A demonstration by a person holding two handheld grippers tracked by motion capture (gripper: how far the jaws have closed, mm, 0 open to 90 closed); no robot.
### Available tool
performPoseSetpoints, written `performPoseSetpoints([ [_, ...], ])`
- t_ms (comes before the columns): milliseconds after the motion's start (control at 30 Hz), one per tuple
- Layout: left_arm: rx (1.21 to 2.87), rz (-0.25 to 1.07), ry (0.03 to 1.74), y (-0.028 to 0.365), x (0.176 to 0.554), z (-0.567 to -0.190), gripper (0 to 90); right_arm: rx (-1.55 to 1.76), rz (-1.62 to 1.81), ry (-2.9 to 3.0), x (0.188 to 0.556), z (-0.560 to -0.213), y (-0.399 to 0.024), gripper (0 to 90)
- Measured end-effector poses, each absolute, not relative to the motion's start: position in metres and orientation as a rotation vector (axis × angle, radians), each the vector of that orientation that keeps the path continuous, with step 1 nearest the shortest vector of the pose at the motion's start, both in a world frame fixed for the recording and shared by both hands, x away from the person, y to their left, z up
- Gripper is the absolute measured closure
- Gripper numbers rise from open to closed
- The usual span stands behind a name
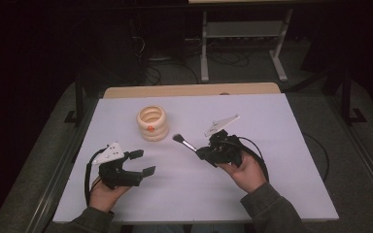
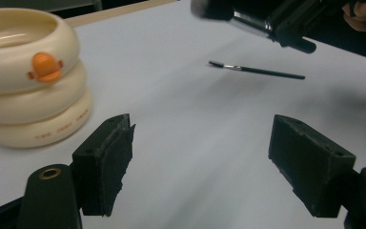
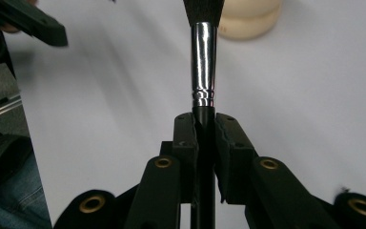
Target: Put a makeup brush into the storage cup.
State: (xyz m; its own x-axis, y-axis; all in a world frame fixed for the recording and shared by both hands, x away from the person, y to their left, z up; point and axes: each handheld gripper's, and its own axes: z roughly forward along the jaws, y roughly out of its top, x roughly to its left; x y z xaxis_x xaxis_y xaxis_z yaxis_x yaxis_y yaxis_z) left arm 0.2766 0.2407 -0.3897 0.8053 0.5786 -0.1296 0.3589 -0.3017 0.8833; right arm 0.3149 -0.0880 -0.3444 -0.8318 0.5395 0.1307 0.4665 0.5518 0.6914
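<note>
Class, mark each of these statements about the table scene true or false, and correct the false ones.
1. The right gripper is shut on the handle of a makeup brush. True.
2. The left gripper holds a thin brush. False: its jaws stand open with nothing between them; a thin brush lies on the table beyond it.
3. The cream holder looks like three stacked rings with an orange mark on its side. True.
4. The makeup brush stands inside the cream holder. False: it is held off the table, bristles pointing toward the holder.
5. The cream holder lies on its side. False: it stands upright.
</note>
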Motion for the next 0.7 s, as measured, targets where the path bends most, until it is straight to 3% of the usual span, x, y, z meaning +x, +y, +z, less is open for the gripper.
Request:
performPoseSetpoints([
  [700,1.965,-0.033,0.605,0.190,0.305,-0.393,36.4,0.780,1.315,2.654,0.310,-0.362,-0.083,78.6],
])
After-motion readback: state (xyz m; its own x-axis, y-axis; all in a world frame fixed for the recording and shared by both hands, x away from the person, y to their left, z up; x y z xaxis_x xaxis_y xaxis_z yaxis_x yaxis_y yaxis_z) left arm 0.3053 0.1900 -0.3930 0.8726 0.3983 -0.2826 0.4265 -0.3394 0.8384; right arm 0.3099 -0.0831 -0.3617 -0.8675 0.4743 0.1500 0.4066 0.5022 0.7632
